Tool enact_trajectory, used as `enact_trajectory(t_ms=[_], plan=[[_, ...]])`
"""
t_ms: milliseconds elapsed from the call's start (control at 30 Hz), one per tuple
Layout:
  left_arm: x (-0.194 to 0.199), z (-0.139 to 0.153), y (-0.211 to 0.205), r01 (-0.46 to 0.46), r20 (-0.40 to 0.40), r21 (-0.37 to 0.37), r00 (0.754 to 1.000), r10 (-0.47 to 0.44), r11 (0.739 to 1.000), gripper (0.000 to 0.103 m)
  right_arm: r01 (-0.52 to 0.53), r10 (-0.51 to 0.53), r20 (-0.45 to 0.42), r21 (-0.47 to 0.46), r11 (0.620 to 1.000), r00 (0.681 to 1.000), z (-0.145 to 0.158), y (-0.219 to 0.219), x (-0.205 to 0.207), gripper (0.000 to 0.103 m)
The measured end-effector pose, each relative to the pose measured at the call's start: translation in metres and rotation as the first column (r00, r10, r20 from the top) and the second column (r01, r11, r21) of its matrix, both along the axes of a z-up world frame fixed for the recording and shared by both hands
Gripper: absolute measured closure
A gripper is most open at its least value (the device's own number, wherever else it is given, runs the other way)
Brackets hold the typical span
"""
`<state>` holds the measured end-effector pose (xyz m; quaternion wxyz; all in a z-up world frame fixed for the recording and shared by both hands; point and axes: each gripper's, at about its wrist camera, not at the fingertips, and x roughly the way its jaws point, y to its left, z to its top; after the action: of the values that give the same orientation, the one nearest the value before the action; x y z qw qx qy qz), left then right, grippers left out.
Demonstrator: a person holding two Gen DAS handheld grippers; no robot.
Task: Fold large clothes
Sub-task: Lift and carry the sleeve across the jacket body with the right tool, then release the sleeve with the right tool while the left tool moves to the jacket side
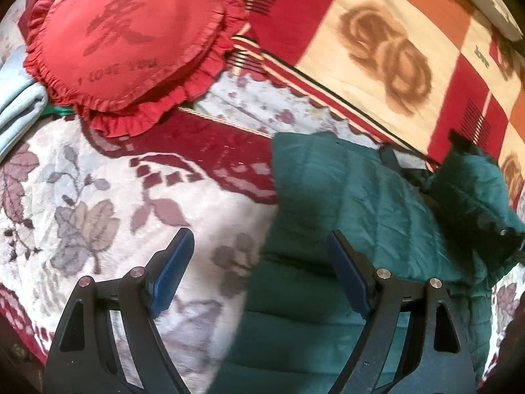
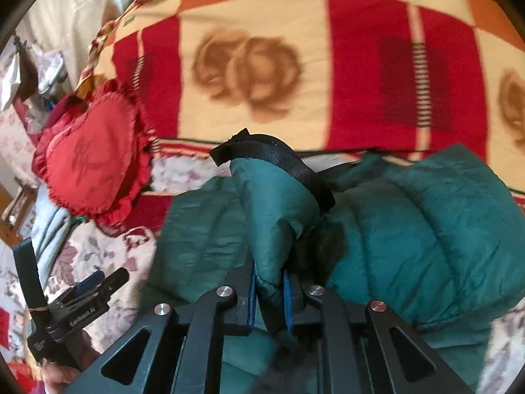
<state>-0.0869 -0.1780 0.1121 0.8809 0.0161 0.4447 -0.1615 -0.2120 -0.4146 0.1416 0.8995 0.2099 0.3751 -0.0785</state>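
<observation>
A teal quilted puffer jacket lies on a floral bedspread. My left gripper is open and empty, hovering over the jacket's left edge. In the right wrist view my right gripper is shut on a fold of the jacket with a black trim strip and holds it raised above the rest of the jacket. The left gripper shows at the lower left of that view. In the left wrist view the raised fold sits at the right.
A red heart-shaped ruffled cushion lies at the back left, also in the right wrist view. A red, cream and orange checked blanket covers the bed behind the jacket. Pale blue cloth lies at the far left.
</observation>
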Motion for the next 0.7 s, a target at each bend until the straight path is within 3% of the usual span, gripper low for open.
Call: enact_trajectory(t_ms=[400, 567, 633, 700], plan=[[0.025, -0.002, 0.057, -0.088, -0.023, -0.037, 0.996, 0.087, 0.995, 0.02, -0.089, 0.095, -0.077, 0.08, 0.993, 0.992, -0.043, 0.048, 0.06, 0.09], [0.034, -0.007, 0.059, -0.109, -0.063, -0.073, 0.993, 0.104, 0.991, 0.02, -0.123, 0.126, -0.106, 0.041, 0.992, 0.986, -0.054, 0.059, 0.066, 0.09], [0.035, -0.005, 0.058, -0.114, -0.074, -0.094, 0.992, 0.107, 0.989, 0.02, -0.148, 0.15, -0.103, 0.035, 0.988, 0.983, -0.055, 0.062, 0.066, 0.081], [0.035, -0.003, 0.057, -0.115, -0.076, -0.104, 0.991, 0.107, 0.988, 0.02, -0.164, 0.17, -0.081, 0.075, 0.984, 0.982, -0.054, 0.062, 0.065, 0.048]])
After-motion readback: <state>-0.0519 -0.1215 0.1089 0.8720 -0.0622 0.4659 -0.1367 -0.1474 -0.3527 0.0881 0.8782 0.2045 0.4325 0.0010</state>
